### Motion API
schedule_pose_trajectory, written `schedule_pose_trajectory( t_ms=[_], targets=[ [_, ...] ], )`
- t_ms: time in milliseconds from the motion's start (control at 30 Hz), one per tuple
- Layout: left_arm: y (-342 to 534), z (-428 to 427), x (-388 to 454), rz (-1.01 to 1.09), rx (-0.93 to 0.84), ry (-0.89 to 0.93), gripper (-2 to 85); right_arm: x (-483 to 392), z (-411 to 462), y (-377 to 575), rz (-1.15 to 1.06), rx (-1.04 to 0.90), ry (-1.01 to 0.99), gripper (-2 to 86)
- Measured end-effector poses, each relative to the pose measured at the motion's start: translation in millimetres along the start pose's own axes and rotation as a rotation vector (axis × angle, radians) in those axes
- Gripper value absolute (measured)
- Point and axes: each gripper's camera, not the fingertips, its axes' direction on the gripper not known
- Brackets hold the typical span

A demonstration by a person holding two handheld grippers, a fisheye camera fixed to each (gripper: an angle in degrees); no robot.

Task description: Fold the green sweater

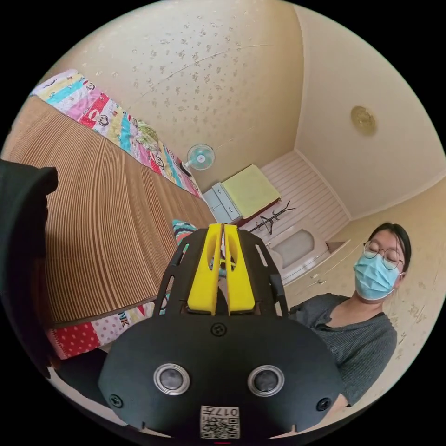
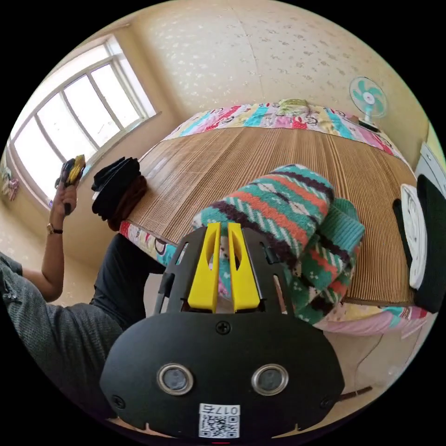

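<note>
The right gripper (image 2: 221, 228) hangs over the near edge of the bed, its yellow jaws almost together with only a thin slit between them and nothing gripped. The green sweater (image 2: 297, 232) lies bunched on the woven mat (image 2: 260, 153), directly ahead of the jaw tips and spreading off to their right; its nearest folds sit just beyond the tips, and I cannot tell whether they touch. The bundle's long axis appears to run from just ahead of the tips away to the right, with a ribbed cuff or hem (image 2: 346, 223) at the far right end.

The left gripper (image 2: 70, 171) is seen in the right gripper view held up in a raised hand, well apart from the sweater and off to the left of the right gripper's jaws. In its own view, the left gripper (image 1: 222, 228) has its jaws closed on each other and empty, and a small patch of the sweater (image 1: 182, 231) shows beyond and left of the tips. The right gripper is judged much the nearer for the first grasp.

A stack of dark clothes (image 2: 116, 190) sits far left of the right gripper's jaws, and a white and dark pile (image 2: 420, 241) far right.

Writing: a printed code label on each gripper body, not read off. The quilt (image 1: 111, 320) shows a few printed letters, too partial to make out.
</note>
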Motion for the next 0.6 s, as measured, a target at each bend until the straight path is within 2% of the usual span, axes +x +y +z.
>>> schedule_pose_trajectory(
  t_ms=[33, 100, 233, 333, 533, 600],
  targets=[
    [5.8, 7.6, -1.2, -0.004, -0.014, -0.046, 3.2, 23.9, -9.9, 2.1, 0.062, 0.052, -0.102, 7.7],
    [28.8, 42.2, -6.1, -0.002, -0.091, -0.112, 7.3, 53.7, -22.7, 12.4, 0.169, 0.154, -0.13, 10.8],
    [58.3, 83.1, -15.8, -0.012, -0.16, -0.085, 8.5, 96.1, -23.4, 37.0, 0.391, 0.157, 0.056, 12.9],
    [67.1, 99.8, -29.0, -0.044, -0.208, -0.093, 11.3, 105.6, -4.8, 39.3, 0.386, 0.114, -0.039, 12.8],
    [53.6, 107.9, -31.1, -0.017, -0.198, -0.023, 12.0, 91.2, -15.1, 4.8, 0.302, 0.171, -0.185, 8.7],
    [46.9, 116.7, -25.5, 0.007, -0.196, -0.019, 12.1, 90.3, -3.9, -11.9, 0.29, 0.118, -0.25, 8.8]
  ],
)
